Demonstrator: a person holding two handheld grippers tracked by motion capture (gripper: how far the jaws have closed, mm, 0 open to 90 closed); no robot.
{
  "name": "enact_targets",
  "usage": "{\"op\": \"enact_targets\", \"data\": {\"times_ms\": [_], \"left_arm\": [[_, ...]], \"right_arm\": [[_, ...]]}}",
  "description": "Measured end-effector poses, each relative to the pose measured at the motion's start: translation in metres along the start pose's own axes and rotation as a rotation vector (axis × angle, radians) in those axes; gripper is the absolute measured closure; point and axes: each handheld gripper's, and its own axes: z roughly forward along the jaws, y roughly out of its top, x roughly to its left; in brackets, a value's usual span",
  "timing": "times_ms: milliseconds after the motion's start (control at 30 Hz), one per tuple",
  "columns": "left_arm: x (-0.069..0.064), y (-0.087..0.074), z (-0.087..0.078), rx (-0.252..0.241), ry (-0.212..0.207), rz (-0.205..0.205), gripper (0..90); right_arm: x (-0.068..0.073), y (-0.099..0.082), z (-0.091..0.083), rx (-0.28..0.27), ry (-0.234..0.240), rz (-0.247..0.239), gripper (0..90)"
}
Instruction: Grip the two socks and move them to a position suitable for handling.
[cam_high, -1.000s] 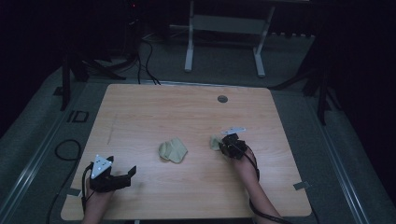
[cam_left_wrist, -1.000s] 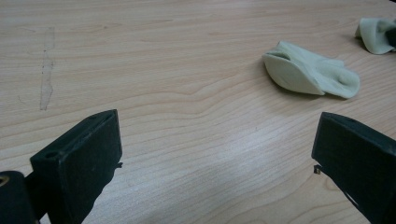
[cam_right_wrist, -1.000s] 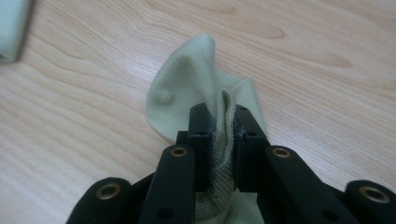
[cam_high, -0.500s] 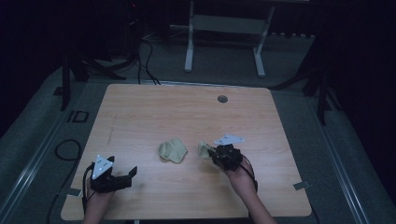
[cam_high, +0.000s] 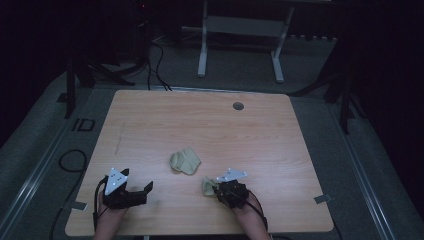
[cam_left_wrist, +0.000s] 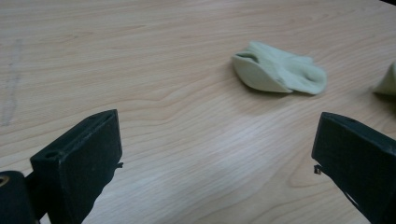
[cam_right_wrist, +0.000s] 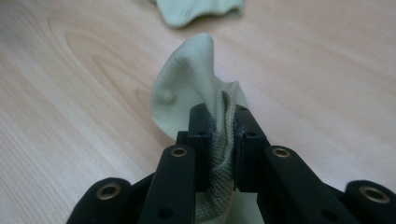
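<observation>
Two pale green socks are on the wooden table (cam_high: 200, 125). One sock (cam_high: 185, 161) (cam_left_wrist: 278, 73) lies crumpled near the table's middle. The other sock (cam_high: 207, 186) (cam_right_wrist: 191, 88) is pinched in my right gripper (cam_high: 220, 189) (cam_right_wrist: 222, 116), whose jaws are shut on a bunched fold of it, near the front edge. My left gripper (cam_high: 145, 189) (cam_left_wrist: 215, 154) rests at the front left, its jaws wide apart with bare wood between them, pointing toward the loose sock.
A round grommet hole (cam_high: 238, 106) sits near the table's far edge. A metal stand (cam_high: 240, 30) and cables (cam_high: 155, 65) are on the floor beyond the table.
My right gripper has carried its sock leftward and toward the front edge, from the right of the loose sock to just below it. The left gripper has stayed put.
</observation>
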Motion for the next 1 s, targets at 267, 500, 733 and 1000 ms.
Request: {"op": "enact_targets", "data": {"times_ms": [267,500,733,1000], "left_arm": [[-0.018,0.004,0.001,-0.019,-0.077,0.049,1.5],[-0.035,0.005,0.005,0.0,-0.146,0.093,1.5],[-0.053,0.007,0.01,0.017,-0.185,0.148,1.5],[-0.064,0.013,0.016,0.033,-0.223,0.174,1.5]], "right_arm": [[0.02,-0.012,0.008,-0.008,-0.047,-0.042,59.4],[0.026,-0.01,0.012,-0.002,-0.031,-0.027,42.1],[0.036,-0.005,0.019,-0.013,-0.046,-0.005,33.5],[0.04,0.004,0.023,-0.023,0.003,0.018,28.6]]}}
